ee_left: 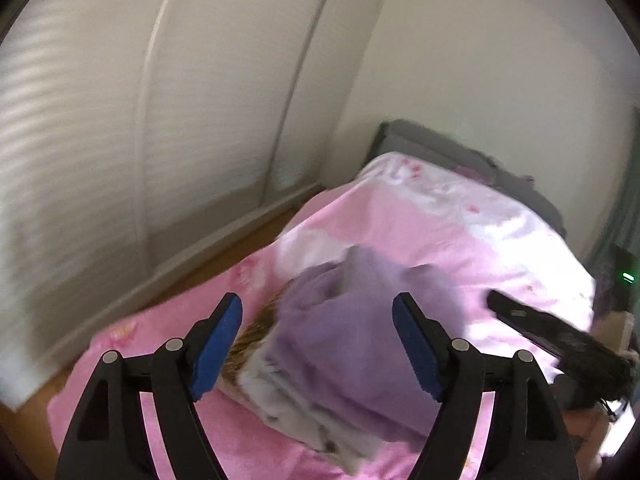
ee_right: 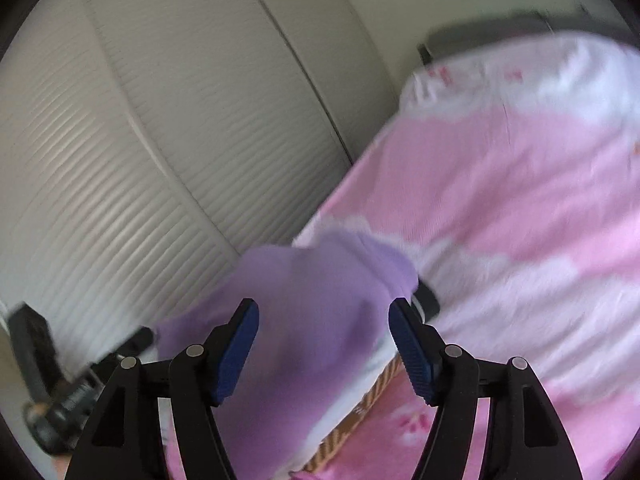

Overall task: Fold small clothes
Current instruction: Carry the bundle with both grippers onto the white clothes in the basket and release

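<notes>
A lilac garment (ee_left: 360, 320) lies on top of a pile of pale folded clothes (ee_left: 296, 408) on the pink flowered bedcover (ee_left: 420, 220). A brown striped piece (ee_left: 256, 330) shows under the pile. My left gripper (ee_left: 318, 300) hangs open just above the lilac garment, its blue pads (ee_left: 216, 348) clear of the cloth. In the right wrist view my right gripper (ee_right: 323, 306) is open too, with the lilac garment (ee_right: 312, 312) behind its spread jaws and neither pad pressing on it. The right gripper (ee_left: 560, 332) also appears as a blurred black bar at the right of the left wrist view.
White slatted wardrobe doors (ee_left: 100, 160) run along the bed's left side, with a strip of wooden floor (ee_left: 224, 256) between. A grey headboard (ee_left: 420, 136) stands at the far end. A dark box with a green light (ee_left: 626, 278) sits at the right. A blurred black shape (ee_right: 60, 392) is low left.
</notes>
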Action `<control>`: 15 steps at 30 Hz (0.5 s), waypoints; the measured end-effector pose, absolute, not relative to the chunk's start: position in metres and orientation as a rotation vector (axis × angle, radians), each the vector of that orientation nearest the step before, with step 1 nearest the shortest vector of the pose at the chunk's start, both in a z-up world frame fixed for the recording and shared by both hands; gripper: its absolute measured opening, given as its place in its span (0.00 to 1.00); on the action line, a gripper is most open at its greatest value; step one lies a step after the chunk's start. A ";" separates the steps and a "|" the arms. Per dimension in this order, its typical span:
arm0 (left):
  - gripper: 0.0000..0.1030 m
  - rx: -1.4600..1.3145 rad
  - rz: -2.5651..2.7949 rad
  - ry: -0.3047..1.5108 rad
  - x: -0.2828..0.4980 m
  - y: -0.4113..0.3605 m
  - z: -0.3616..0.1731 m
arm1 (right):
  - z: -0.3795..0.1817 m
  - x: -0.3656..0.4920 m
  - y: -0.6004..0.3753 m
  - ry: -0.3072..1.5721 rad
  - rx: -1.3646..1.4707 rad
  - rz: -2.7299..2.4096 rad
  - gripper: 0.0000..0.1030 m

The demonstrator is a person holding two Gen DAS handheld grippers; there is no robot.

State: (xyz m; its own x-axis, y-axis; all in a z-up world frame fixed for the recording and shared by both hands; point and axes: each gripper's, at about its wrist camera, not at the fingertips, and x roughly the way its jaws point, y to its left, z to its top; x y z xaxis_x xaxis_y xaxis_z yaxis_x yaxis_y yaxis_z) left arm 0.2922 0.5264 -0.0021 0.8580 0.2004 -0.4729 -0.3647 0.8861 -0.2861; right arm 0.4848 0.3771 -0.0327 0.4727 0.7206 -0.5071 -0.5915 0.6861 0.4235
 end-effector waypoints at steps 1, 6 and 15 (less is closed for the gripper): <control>0.76 -0.375 0.256 0.432 0.291 0.518 0.004 | -0.027 0.483 0.377 0.691 0.177 0.832 0.66; 0.77 -0.310 0.153 0.437 0.314 0.495 0.006 | -0.019 0.472 0.396 0.652 0.053 0.928 0.66; 0.79 -0.368 0.202 0.550 0.349 0.530 -0.044 | -0.041 0.445 0.422 0.586 -0.255 0.926 0.66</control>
